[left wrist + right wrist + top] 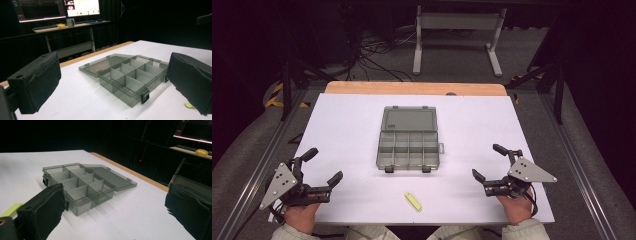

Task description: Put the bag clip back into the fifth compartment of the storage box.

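Two grippers wait at the near edge of a white-topped table (352, 120), with a smoky clear compartment box (407, 149) lying open at the middle of it. Its lid (408, 120) is folded flat back toward the far side, and the divided tray faces up with nothing that I can see in any compartment. Both black latches (389, 169) sit on the tray's near wall.

The left gripper (323, 166) rests at the near left corner, its fingers (35, 85) spread wide with nothing between them. The right gripper (493, 161) sits at the near right in the same way, fingers (42, 212) well apart and holding nothing.

Smallest of all is a little yellow-green stick (413, 201), perhaps a marker or clip, though I cannot tell which. It lies flat on the table near the front edge, just nearer than the box and between the two grippers. Its long axis runs on a slant, from far-left to near-right.

That slant is what I judge the coming pick-up turns on. The stick lies to the right of the left gripper and to the left of the right one, apart from both, at much the same reach from each. From the right gripper view it peeks out just behind the left-hand finger (11, 210). Either hand would have to swing inward and turn its fingers across the stick's narrow width.
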Motion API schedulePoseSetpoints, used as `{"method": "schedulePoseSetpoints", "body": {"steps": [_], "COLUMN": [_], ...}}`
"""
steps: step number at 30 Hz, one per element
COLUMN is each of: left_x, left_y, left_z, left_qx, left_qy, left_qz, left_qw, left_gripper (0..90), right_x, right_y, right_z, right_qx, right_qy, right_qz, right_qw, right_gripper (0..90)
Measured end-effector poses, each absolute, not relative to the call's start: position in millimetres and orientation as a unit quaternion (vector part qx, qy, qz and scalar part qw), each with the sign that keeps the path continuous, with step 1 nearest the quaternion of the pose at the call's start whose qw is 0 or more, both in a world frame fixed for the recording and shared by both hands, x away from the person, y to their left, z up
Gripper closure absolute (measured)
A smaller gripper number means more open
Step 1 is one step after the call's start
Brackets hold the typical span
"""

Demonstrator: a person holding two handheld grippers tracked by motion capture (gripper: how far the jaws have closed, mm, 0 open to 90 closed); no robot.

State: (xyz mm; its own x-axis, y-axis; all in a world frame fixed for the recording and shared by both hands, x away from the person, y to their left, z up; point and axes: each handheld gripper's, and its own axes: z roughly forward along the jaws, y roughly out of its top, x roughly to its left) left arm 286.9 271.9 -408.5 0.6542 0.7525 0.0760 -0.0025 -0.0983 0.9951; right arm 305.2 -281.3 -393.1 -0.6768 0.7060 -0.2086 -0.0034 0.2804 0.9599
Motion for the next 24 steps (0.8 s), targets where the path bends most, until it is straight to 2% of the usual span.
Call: {"method": "schedulePoseSetpoints", "body": {"steps": [9, 24], "left_x": [288.9, 304.8], "left_y": [263.6, 232.4], "left_z": [-402.0, -379.6], "left_qx": [0.679, 0.688], "left_qy": [0.278, 0.237], "left_qz": [0.296, 0.27], "left_qw": [0.612, 0.63], "left_gripper": [0.3, 0.3], "right_x": [304.8, 306.0], "right_y": [-280.1, -279.7], "right_z": [-392.0, -393.0], "right_qx": [0.237, 0.238], "right_qy": [0.734, 0.736], "right_qz": [0.548, 0.549], "right_qw": [0.323, 0.316], "right_gripper": [3.0, 3.3]}}
